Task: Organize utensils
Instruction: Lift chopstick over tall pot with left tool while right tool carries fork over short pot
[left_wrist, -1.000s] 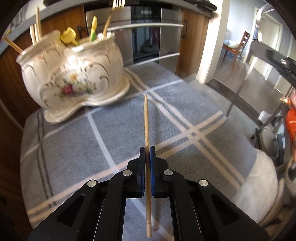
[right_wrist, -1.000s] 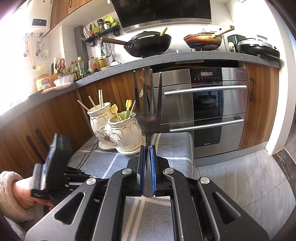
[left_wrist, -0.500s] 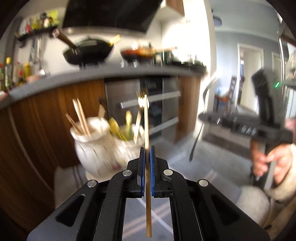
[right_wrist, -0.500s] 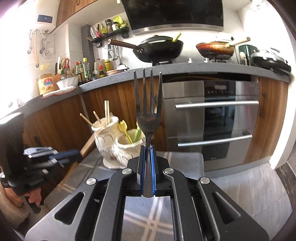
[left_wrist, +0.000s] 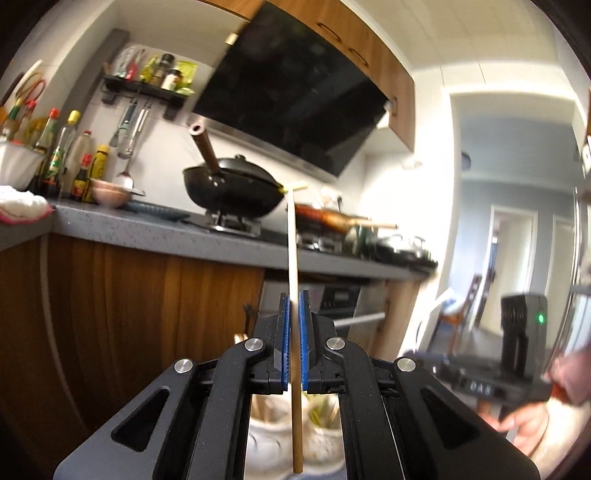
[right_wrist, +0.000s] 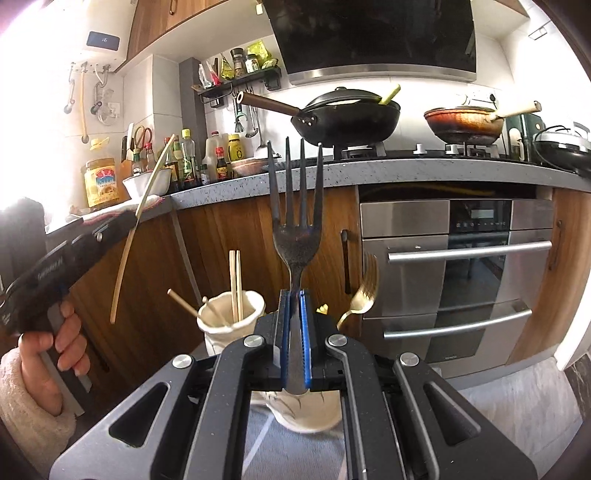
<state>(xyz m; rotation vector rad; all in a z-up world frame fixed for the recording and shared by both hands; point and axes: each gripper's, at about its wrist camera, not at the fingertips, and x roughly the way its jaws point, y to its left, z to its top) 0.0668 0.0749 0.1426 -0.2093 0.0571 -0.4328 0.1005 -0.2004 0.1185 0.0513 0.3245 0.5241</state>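
Observation:
My left gripper (left_wrist: 293, 299) is shut on a wooden chopstick (left_wrist: 291, 251) that stands upright, tilted up above the cream ceramic utensil holder (left_wrist: 271, 432), which shows below the jaws. In the right wrist view the left gripper (right_wrist: 122, 225) with its chopstick (right_wrist: 136, 225) is at the left, above the holder. My right gripper (right_wrist: 294, 299) is shut on a dark fork (right_wrist: 295, 221), tines up, just in front of the holder (right_wrist: 229, 314). The holder has chopsticks (right_wrist: 234, 284) in its left cup and a gold fork (right_wrist: 364, 291) in its right cup.
A grey plaid cloth (right_wrist: 295, 454) lies under the holder. Wooden cabinets (right_wrist: 214, 258) and a steel oven (right_wrist: 454, 273) stand behind. A counter (right_wrist: 369, 170) above carries a black wok (right_wrist: 347, 114), a pan (right_wrist: 465, 123) and bottles (right_wrist: 188, 158).
My left gripper has tilted sharply upward with the chopstick, from facing the cloth to facing the counter and hood. My right gripper with the fork has come closer to the holder.

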